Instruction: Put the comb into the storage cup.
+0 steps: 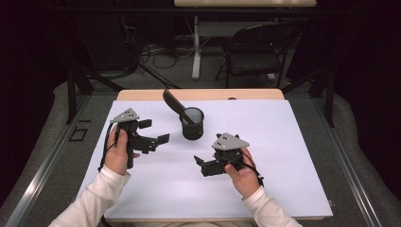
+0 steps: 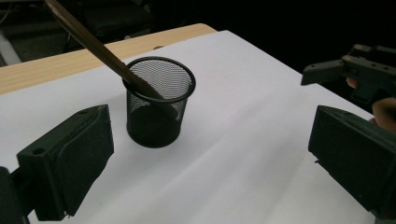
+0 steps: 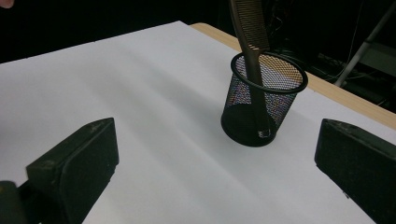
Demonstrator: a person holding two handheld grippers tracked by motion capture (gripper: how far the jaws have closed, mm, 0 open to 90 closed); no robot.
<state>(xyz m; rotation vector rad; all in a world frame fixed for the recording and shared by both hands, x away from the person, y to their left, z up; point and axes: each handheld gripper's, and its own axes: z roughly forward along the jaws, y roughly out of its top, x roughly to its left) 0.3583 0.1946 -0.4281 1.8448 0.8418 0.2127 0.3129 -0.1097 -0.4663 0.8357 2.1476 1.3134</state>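
High view: the brown plastic comb (image 1: 173, 102) leans far-left in the black mesh cup (image 1: 192, 124), between the gaping, empty left tongs (image 1: 155, 133) and right tongs (image 1: 200, 163), left nearer.

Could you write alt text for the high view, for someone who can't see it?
A black mesh cup with a brown comb leaning in it stands on a white-covered table. A person's hands hold the left gripper and right gripper, jaws open, either side of it.

Both hand-held grippers, left (image 1: 153, 132) and right (image 1: 202, 165), jaws wide apart.
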